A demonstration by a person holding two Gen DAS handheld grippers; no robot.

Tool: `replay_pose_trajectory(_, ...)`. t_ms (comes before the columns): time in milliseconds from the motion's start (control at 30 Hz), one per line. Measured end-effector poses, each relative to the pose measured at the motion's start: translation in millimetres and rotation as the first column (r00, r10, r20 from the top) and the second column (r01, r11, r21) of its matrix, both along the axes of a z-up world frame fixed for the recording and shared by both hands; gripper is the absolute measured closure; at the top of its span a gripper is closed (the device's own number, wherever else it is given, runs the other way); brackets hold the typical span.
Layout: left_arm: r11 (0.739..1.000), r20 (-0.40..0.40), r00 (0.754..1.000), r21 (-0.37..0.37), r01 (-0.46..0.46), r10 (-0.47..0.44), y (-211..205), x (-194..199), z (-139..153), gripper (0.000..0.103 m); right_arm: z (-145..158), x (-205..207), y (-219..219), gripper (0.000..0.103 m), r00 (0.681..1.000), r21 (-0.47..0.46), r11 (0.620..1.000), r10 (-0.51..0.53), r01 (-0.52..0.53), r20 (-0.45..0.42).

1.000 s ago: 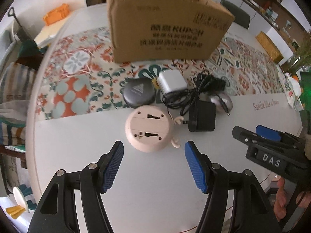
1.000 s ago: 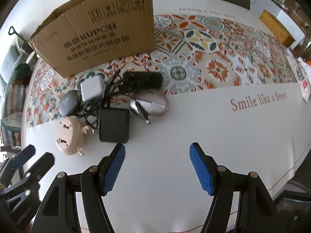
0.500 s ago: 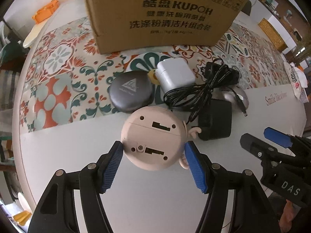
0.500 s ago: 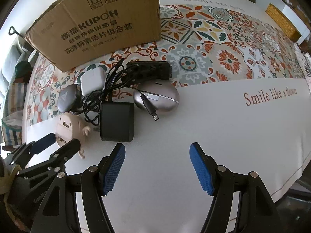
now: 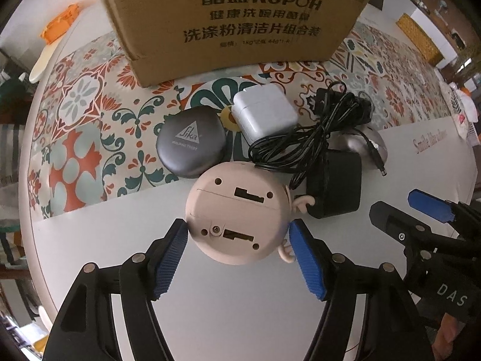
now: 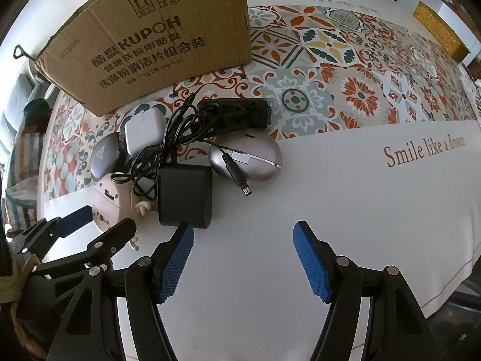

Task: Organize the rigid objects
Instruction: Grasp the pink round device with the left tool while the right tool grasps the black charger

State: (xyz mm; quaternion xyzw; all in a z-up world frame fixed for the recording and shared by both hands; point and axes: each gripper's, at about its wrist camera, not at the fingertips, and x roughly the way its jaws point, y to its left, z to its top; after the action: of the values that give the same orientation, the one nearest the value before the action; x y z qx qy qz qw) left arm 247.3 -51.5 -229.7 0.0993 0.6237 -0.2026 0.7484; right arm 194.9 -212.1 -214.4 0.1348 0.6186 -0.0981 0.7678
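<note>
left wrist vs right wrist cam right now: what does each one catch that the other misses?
Left wrist only: the left gripper with its jaws open on either side of the round beige toy, and the Sika logo on the dark round case.

Right wrist only: the black power strip in full, the silver mouse unobstructed, and the "Smile like a flower" print legible. The right gripper is open over bare tablecloth.

Both: the cardboard box, white charger, black adapter and its tangled cord.
</note>
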Motion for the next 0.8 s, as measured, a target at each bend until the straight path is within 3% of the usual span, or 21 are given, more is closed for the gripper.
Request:
replay_pose_trajectory(167, 1.000, -0.002, 1.000, 0.001, 0.017, -0.017, -6, 8, -5, 0.026, -3, -1, -4, 0.034, 1.000, 0.017, 1.000, -0.010, 0.010, -0.003)
replay_pose_trajectory(433, 1.000, -0.031, 0.999, 0.000, 0.015, -0.015, -11, 14, -22, 0.027, -5, -1, -5, 0.034, 1.000, 0.019, 1.000, -0.014, 0.014, -0.007)
replay_pose_trajectory(800, 1.000, 0.000, 1.000, -0.024, -0.007, 0.007, 4, 0, -9, 0.028, -3, 3, 0, 0.034, 1.000, 0.021, 1.000, 0.016, -0.016, -0.005)
